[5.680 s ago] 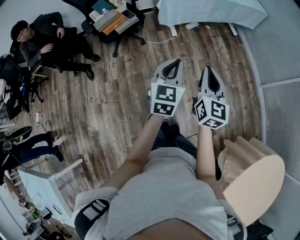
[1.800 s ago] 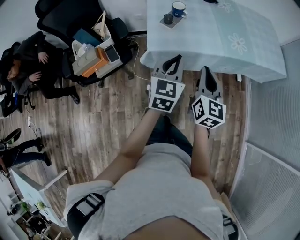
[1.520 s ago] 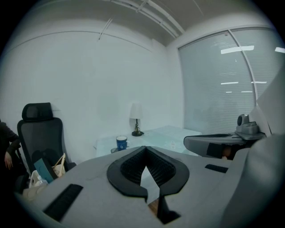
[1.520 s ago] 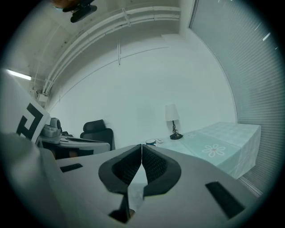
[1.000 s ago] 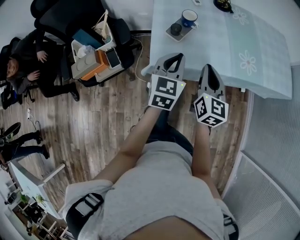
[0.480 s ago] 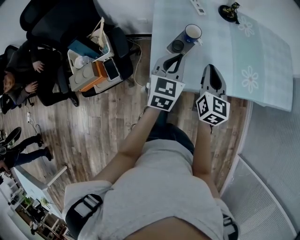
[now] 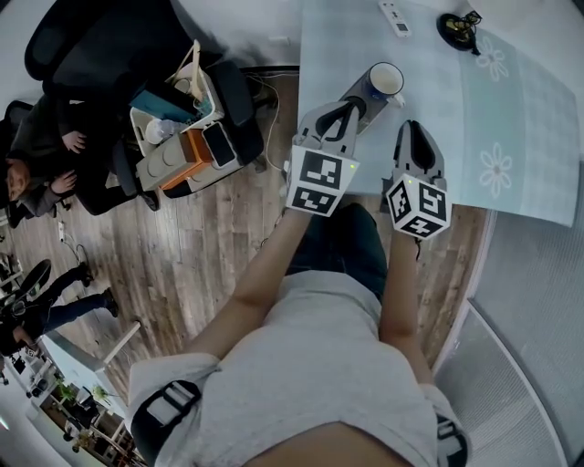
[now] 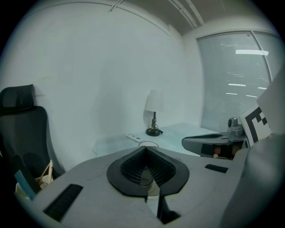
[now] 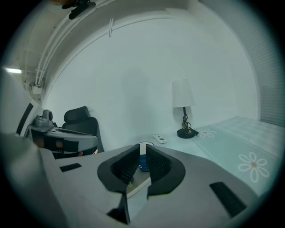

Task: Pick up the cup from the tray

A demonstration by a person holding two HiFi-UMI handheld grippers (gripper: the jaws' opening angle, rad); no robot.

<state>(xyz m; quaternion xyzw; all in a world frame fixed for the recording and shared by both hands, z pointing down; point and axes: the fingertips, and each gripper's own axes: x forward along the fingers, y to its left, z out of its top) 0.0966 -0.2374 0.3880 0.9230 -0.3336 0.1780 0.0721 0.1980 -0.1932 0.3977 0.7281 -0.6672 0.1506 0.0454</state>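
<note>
A blue cup (image 7: 387, 82) with a white inside stands on a small grey tray near the table's near left corner. My left gripper (image 7: 345, 103) hovers over the tray just left of the cup, jaws shut and empty. In the left gripper view only the cup's white rim (image 8: 148, 144) shows above the gripper's (image 8: 144, 150) closed tips. My right gripper (image 7: 415, 128) hangs at the table edge, to the right of the cup. In the right gripper view this gripper (image 9: 142, 149) stands open by a narrow gap. The cup (image 9: 143, 164) and the tray (image 9: 136, 185) show through the gap, further off.
The table (image 7: 511, 100) wears a pale green cloth with daisy prints. A white remote (image 7: 394, 16) and a lamp base (image 7: 456, 25) sit at its far side. An office chair (image 7: 164, 109) loaded with bags stands left of the table. A seated person (image 7: 41, 173) is far left.
The table, tray and cup have come much nearer, and both grippers now reach the table edge. The right jaws, touching before, stand slightly apart. The left jaws stay shut.
</note>
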